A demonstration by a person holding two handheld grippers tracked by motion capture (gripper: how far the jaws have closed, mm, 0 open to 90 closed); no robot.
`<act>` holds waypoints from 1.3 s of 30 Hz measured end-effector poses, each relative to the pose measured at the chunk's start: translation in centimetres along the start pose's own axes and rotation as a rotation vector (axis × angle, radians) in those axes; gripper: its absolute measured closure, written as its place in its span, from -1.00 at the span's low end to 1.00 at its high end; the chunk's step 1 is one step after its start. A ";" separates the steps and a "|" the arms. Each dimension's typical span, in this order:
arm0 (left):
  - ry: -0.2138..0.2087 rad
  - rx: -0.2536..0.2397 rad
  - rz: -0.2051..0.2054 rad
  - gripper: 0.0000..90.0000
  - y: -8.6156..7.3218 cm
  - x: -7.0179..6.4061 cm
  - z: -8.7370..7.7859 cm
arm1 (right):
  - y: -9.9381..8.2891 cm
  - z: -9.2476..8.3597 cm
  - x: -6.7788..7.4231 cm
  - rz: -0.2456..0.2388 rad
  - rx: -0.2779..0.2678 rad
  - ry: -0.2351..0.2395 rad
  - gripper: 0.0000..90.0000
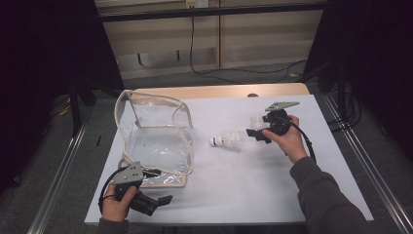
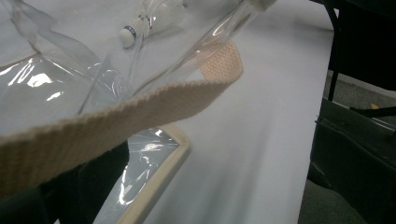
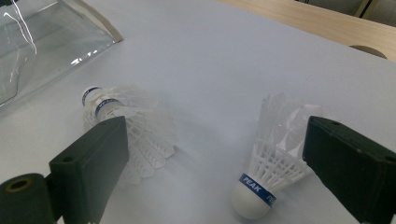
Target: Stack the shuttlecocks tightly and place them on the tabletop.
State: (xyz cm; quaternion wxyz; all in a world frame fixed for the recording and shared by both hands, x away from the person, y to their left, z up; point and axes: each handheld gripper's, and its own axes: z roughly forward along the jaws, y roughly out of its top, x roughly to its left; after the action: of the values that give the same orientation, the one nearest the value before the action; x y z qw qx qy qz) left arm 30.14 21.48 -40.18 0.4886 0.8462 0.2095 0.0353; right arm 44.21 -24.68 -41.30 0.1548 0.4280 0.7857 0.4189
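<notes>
A: Since my right gripper (image 3: pixel 210 163) stands with its jaws wide apart and nothing pressed between them, how should the pick be made?

B: Near to far. Nearest lies the upright-tilted shuttlecock (image 3: pixel 268 175), cork down toward the camera, feathers touching or just beside the right-hand jaw. Centre it between the pads first, then close on the plastic skirt base near the cork, not on the feather tips, which I judge would crush.

A: And beyond it?

B: The second shuttlecock (image 3: pixel 123 123) lies on its side, partly behind the left-hand jaw, cork pointing toward the clear bag (image 3: pixel 42 42) farther off on the white table sheet (image 3: pixel 210 60).

A: The other hand?

B: My left gripper (image 1: pixel 156 202) rests by the bag's near corner, its woven strap (image 2: pixel 140 112) crossing the jaws; whether they clamp it I cannot tell.
</notes>
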 end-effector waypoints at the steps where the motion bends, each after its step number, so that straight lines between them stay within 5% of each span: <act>1: 0.000 0.000 -0.001 -0.90 0.0 0.0 0.0 | 0.0 0.0 -0.1 0.001 0.001 -0.003 -0.86; 11: 0.001 -0.002 -0.002 -0.90 0.0 0.0 0.0 | 0.3 0.2 -0.7 0.024 0.009 -0.037 -0.88; 39: 0.001 0.001 0.001 -0.90 0.0 0.0 0.0 | 1.8 2.2 -1.5 -0.017 0.041 -0.108 -0.76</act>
State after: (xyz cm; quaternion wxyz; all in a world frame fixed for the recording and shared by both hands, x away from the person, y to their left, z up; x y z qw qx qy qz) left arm 30.10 21.49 -40.19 0.4881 0.8466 0.2092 0.0358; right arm 47.46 -24.23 -41.36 0.1915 0.4463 0.7884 0.3776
